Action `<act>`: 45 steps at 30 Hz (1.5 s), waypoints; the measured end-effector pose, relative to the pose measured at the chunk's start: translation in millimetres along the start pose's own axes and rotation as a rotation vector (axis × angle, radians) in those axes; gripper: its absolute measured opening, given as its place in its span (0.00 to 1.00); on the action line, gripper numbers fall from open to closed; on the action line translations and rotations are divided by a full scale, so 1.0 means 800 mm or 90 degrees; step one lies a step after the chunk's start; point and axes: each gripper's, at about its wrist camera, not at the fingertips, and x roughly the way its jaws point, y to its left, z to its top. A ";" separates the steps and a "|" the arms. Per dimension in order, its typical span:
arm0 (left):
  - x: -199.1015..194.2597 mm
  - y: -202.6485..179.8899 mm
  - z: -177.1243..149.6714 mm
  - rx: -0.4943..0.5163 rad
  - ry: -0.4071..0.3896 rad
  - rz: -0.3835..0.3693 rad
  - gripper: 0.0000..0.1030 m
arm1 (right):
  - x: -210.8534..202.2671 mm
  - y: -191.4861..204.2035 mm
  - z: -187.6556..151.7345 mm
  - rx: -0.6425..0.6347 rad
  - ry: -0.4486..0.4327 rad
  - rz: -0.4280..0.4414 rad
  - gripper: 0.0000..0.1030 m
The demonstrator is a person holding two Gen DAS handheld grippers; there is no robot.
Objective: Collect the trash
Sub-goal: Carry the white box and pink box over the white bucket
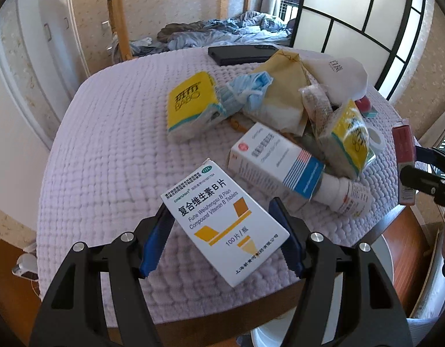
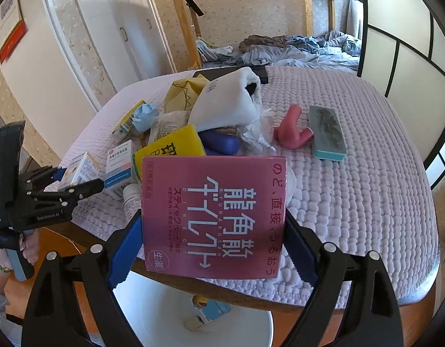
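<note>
My left gripper is shut on a white vitamin B tablet box, held over the near edge of the quilted table. My right gripper is shut on a pink Japanese medicine box, held above a white bin below the table edge. The bin holds a blue-and-white packet. The pink box also shows at the right edge of the left wrist view, and the left gripper with its white box shows at the left of the right wrist view.
A trash pile lies on the table: yellow tissue packs, blue face mask, white-blue medicine box, white bottle, yellow paper bag, white cloth. A pink object, a teal block and a black device lie nearby.
</note>
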 end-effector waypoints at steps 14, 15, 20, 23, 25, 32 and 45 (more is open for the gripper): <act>-0.023 -0.022 -0.030 -0.019 0.016 -0.020 0.66 | -0.013 0.010 -0.028 0.001 0.007 0.007 0.85; -0.024 -0.025 -0.032 -0.018 0.018 -0.022 0.66 | -0.014 0.010 -0.031 0.001 0.009 0.008 0.85; -0.030 -0.043 -0.042 -0.009 0.026 -0.026 0.66 | -0.019 0.013 -0.043 0.002 0.016 0.007 0.85; -0.034 -0.051 -0.047 -0.009 0.028 -0.031 0.66 | -0.022 0.016 -0.051 0.001 0.019 0.005 0.85; -0.037 -0.056 -0.050 -0.008 0.029 -0.036 0.66 | -0.025 0.018 -0.057 -0.003 0.021 0.001 0.85; -0.045 -0.079 -0.057 0.018 0.032 -0.052 0.66 | -0.038 0.020 -0.069 -0.007 0.024 -0.005 0.85; -0.046 -0.118 -0.073 0.062 0.055 -0.081 0.66 | -0.051 0.018 -0.097 -0.008 0.049 -0.016 0.85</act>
